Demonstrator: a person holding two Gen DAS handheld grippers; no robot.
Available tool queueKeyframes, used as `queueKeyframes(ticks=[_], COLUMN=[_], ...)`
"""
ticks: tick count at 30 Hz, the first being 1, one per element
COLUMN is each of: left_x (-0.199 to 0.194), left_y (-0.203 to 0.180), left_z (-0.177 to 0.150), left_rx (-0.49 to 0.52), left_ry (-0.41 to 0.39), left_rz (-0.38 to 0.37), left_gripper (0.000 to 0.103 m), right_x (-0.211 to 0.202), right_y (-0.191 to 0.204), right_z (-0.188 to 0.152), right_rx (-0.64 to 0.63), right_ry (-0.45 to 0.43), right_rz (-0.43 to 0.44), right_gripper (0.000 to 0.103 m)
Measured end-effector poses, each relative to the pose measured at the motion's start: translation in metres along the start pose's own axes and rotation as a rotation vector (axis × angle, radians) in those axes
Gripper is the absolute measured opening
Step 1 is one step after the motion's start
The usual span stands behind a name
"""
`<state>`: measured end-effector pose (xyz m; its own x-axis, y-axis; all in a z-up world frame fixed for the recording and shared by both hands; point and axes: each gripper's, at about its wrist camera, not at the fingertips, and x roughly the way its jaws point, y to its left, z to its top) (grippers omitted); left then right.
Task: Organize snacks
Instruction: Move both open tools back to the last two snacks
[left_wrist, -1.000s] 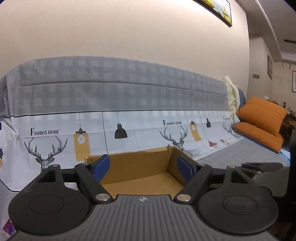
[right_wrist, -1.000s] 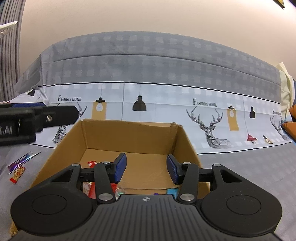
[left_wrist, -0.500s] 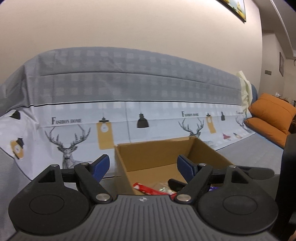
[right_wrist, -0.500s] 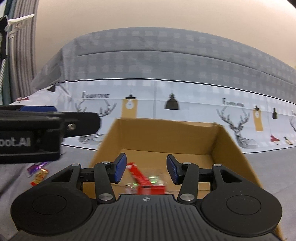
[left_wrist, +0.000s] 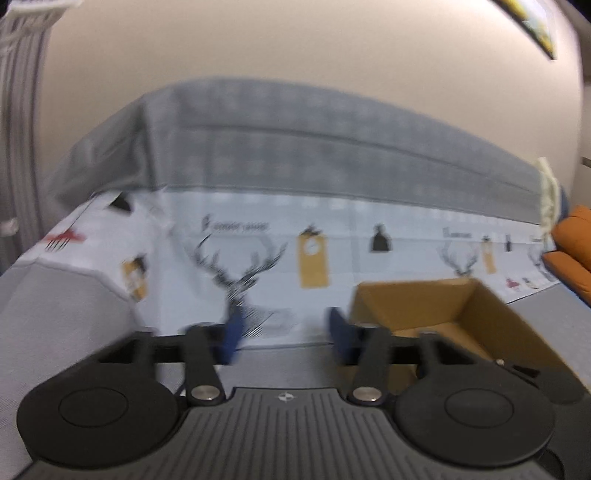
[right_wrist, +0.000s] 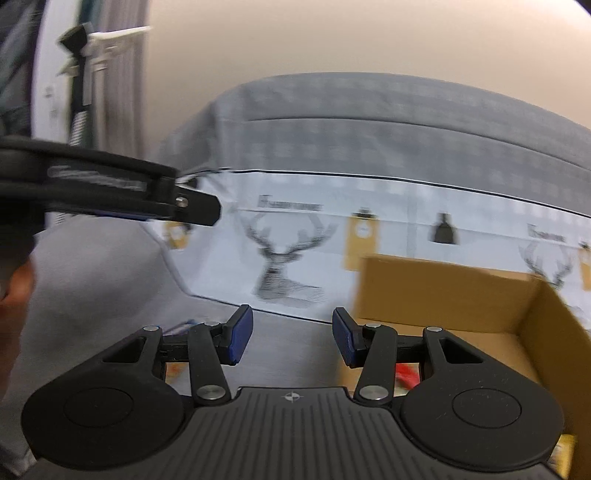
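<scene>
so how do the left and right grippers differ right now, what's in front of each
The left gripper points mostly at the deer-print cover, with the cardboard box off to its right; the right gripper sits nearer the box, whose inside wall fills its right side. A red snack wrapper shows behind the right gripper, none by the left. Both have their jaws open and empty.

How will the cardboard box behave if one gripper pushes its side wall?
The cardboard box is open-topped with thin walls, so a wall would probably flex. It looks nearly empty, only a red packet shows inside, so it is likely light and would slide on the smooth grey surface.
</scene>
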<state>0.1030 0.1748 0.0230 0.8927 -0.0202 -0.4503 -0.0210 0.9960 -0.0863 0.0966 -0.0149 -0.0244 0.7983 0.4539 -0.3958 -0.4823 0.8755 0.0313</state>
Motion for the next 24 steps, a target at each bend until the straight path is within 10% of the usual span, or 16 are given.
queueKeyframes(ticks=[2, 14, 24], left_x=[0.004, 0.027, 0.065], left_y=[0.019, 0.109, 0.104], left_z=[-0.002, -0.021, -0.028], left_rx=[-0.022, -0.234, -0.148], left_ry=[0.027, 0.124, 0.215], left_rz=[0.047, 0.197, 0.225], left_gripper=[0.01, 0.01, 0.012], right_x=[0.007, 0.075, 0.155], right_y=[0.015, 0.099, 0.12], right_z=[-0.001, -0.032, -0.055], right_rx=[-0.023, -0.085, -0.006], right_ry=[0.005, 0.127, 0.309], right_rz=[0.045, 0.202, 0.191], right_gripper=[0.036, 0.022, 0.055])
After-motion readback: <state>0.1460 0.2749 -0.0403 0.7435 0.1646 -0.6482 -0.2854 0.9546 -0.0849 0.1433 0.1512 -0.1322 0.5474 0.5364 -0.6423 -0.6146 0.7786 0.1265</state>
